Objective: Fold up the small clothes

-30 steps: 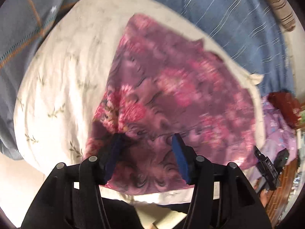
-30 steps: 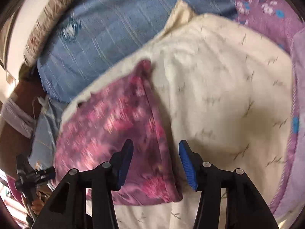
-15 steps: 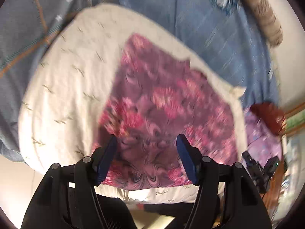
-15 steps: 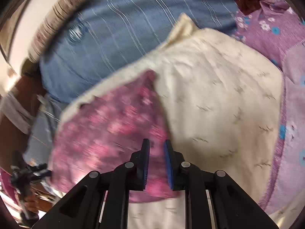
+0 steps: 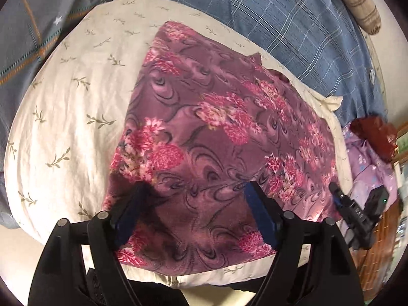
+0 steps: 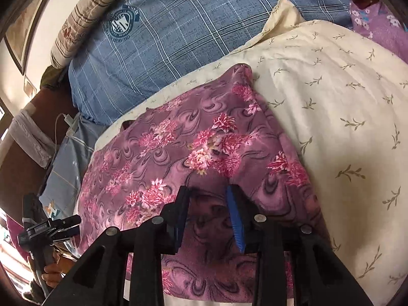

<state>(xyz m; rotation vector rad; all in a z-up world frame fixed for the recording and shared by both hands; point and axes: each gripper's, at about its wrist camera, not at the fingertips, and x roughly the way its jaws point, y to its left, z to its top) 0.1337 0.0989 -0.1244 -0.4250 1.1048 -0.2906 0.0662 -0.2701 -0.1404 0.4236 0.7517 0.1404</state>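
Observation:
A purple garment with pink flowers (image 5: pixel 216 132) lies flat on a cream leaf-print pillow (image 5: pixel 71 97). My left gripper (image 5: pixel 196 187) hovers over the garment's near edge. Its jaws are opening wide and its blue pads press on nothing. In the right wrist view the same garment (image 6: pixel 178 148) spreads over the pillow (image 6: pixel 344 102). My right gripper (image 6: pixel 207 191) sits low over the garment's near part, jaws opening with a moderate gap. Cloth lies under and between its tips, with a small pucker by the right pad (image 6: pixel 234 219). Neither gripper holds the cloth.
A blue plaid pillow (image 6: pixel 191 30) and a striped bolster (image 6: pixel 84 17) lie beyond. Grey star-print bedding (image 5: pixel 38 20) is at the left. A lilac flowered garment (image 5: pixel 367 165) and a dark red cloth (image 5: pixel 374 135) lie at the right. A hand (image 6: pixel 51 275) holds the left gripper.
The left jaws have widened over the garment. The right jaws nearly closed, then reopened partway, and that gripper shifted from the garment's right edge onto its near part.

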